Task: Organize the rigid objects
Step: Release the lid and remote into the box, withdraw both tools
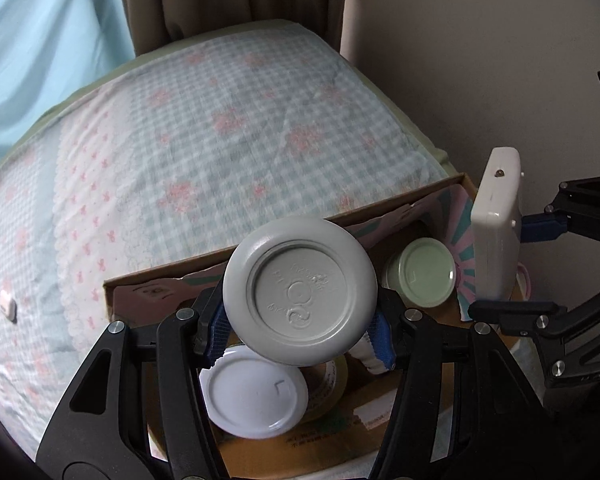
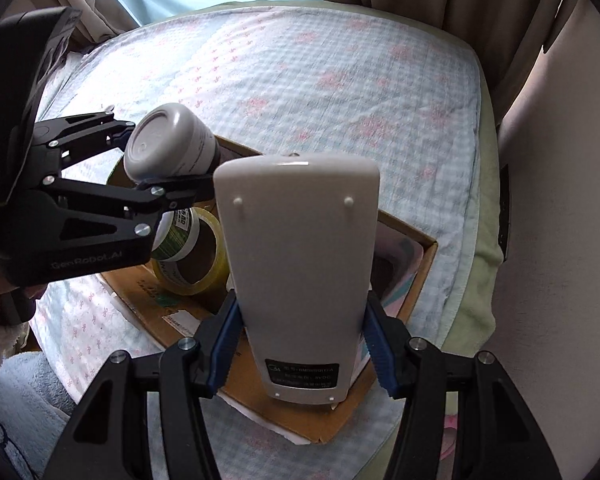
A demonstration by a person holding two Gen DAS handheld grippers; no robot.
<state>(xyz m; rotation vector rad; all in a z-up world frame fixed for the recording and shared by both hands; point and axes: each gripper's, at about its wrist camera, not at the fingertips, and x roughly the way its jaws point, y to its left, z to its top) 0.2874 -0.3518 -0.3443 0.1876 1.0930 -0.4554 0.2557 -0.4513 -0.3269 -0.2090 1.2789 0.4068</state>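
My left gripper (image 1: 300, 332) is shut on a grey plastic jar (image 1: 300, 290), held on its side with its base toward the camera, above a cardboard box (image 1: 160, 276). The jar also shows in the right wrist view (image 2: 168, 144). My right gripper (image 2: 300, 348) is shut on a white remote control (image 2: 300, 264), back side up, above the same box (image 2: 416, 280). The remote also shows at the right of the left wrist view (image 1: 496, 224).
In the box lie a white-lidded container (image 1: 256, 396), a green-lidded container (image 1: 424, 272) and a roll of clear tape (image 2: 196, 264). The box rests on a checked, flower-patterned bed cover (image 1: 204, 128). A small white object (image 1: 8, 304) lies on the cover. Wall and curtains stand behind.
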